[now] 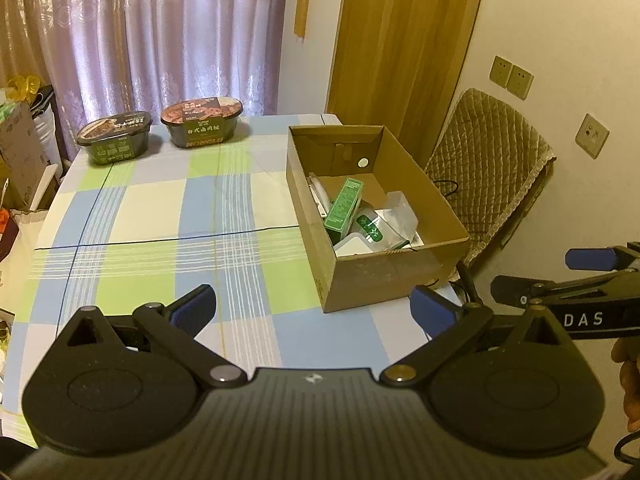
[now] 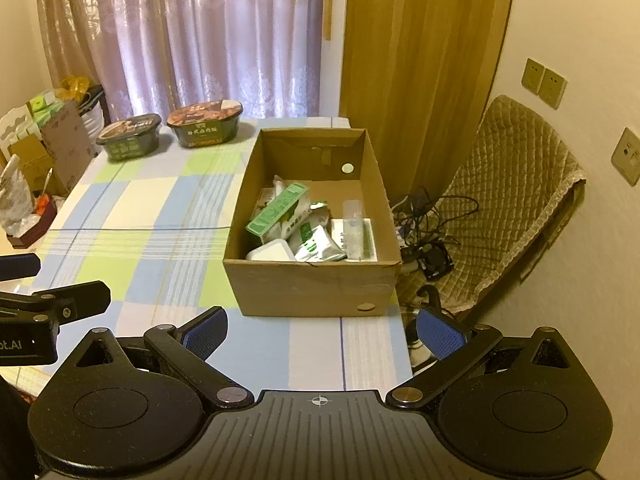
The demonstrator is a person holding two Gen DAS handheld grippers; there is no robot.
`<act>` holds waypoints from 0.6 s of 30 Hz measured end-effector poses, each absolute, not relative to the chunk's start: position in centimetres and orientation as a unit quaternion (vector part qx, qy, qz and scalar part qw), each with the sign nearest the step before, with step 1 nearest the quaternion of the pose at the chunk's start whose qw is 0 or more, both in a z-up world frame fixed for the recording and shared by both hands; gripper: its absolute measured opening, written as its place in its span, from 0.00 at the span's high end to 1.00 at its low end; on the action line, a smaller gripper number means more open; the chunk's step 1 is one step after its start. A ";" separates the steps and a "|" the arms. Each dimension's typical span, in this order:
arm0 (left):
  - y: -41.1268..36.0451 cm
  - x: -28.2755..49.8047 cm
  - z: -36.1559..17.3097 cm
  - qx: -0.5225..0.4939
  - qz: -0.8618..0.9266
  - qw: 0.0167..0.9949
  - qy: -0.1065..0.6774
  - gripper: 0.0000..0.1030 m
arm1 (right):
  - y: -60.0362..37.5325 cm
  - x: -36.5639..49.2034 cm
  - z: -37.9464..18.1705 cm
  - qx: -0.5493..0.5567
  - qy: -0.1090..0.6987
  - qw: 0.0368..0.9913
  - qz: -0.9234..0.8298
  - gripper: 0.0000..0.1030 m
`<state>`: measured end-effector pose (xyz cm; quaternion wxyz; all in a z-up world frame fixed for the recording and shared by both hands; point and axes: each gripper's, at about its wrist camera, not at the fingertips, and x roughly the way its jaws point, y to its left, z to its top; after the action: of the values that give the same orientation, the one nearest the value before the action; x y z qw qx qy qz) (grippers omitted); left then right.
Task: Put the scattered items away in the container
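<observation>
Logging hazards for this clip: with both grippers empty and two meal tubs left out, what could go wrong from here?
The cardboard box sits at the table's right edge above tangled cables; a push could tip it off. The green carton leans loosely on packets, so adding a bulky meal tub might jam. Both tubs stand far from the open left hand-held gripper and right hand-held gripper.

Tablecloth: checked pale blue, lime green, cream, thin white and dark blue lines. Cardboard box, centre of right view: plain brown. Inside it, carton green with white print; packets white and green. Two meal tubs, upper left: dark, brown-red lids. Curtain: mauve, floral sheen. Chair cover, right: quilted tan. Gripper pads: blue on black.
</observation>
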<state>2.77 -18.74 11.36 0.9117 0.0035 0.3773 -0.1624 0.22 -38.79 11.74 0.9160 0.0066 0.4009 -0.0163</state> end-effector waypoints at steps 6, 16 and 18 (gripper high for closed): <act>-19.3 3.1 11.1 0.006 -0.166 0.909 0.382 0.01 | -39.1 0.4 11.7 0.007 0.405 0.914 -0.015 0.00; -19.9 3.4 10.6 0.010 -0.167 0.906 0.389 0.01 | -39.5 0.2 11.7 0.013 0.409 0.912 -0.015 0.00; -20.0 3.5 10.5 0.011 -0.168 0.905 0.390 0.01 | -39.5 0.2 11.7 0.016 0.410 0.912 -0.015 0.00</act>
<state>3.45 -20.02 10.50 0.9053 0.0109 0.3900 -0.1682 0.17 -39.53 11.68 0.9116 0.0165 0.4104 -0.0151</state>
